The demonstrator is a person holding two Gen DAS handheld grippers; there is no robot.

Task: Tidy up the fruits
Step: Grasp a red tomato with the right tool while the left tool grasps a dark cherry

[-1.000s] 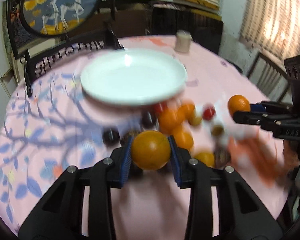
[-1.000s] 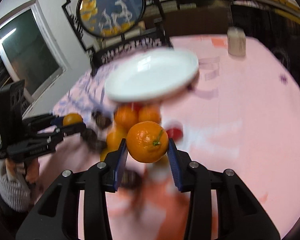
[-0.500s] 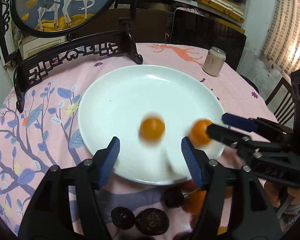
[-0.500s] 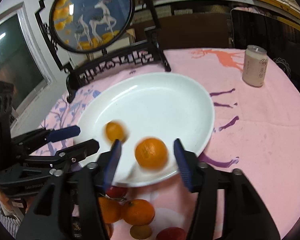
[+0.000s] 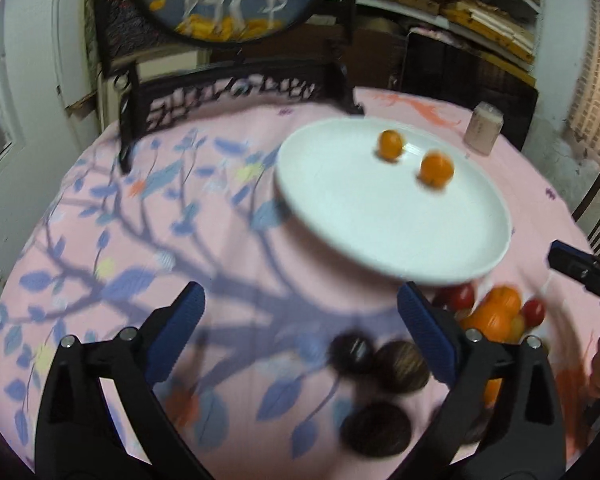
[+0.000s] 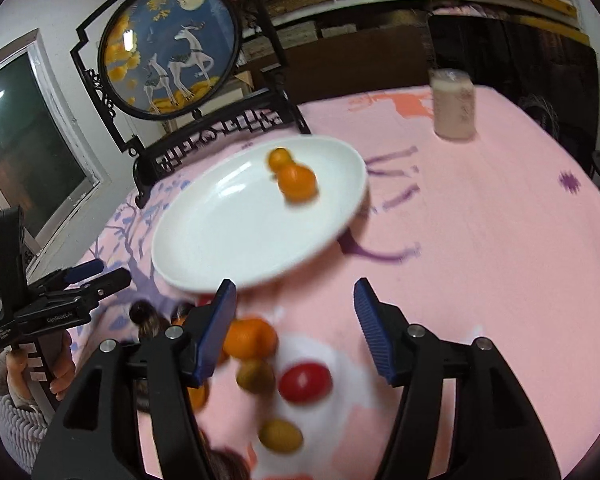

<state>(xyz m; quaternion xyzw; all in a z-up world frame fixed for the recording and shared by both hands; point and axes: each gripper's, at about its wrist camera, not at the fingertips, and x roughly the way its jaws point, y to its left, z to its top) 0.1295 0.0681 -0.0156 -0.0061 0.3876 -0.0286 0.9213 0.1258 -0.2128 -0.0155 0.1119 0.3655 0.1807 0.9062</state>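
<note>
- Now, bottom of the left wrist view: the left gripper (image 5: 300, 326) has its jaws wide and opening, with only pink tablecloth (image 5: 228, 264) between the blue pads.
- Bottom of the right wrist view: the right gripper (image 6: 294, 330) has its jaws partly apart and opening, nothing clamped; a red fruit (image 6: 305, 383) and two small greenish-yellow ones (image 6: 256, 375) lie loose on the cloth below the gap.
- Beside its left pad sits a loose orange (image 6: 249, 338). I'd call it light, firm and round, likely to roll, so take it across its widest middle, pads on opposite sides.
- Lower centre of the left view: three dark round fruits (image 5: 398, 366), blurred; skin looks dull and rough, probably grippy.
- Lower right there: a pile of oranges (image 5: 498, 312) and small red fruits.
- Mid-frame: the white plate (image 5: 340, 216), glossy and shallow, so fruit may wander on it.
- Upper part of the plate: two oranges (image 5: 435, 169), close together, smeared with blur.
- Far back, upper right: a pale can (image 5: 482, 128).
</note>
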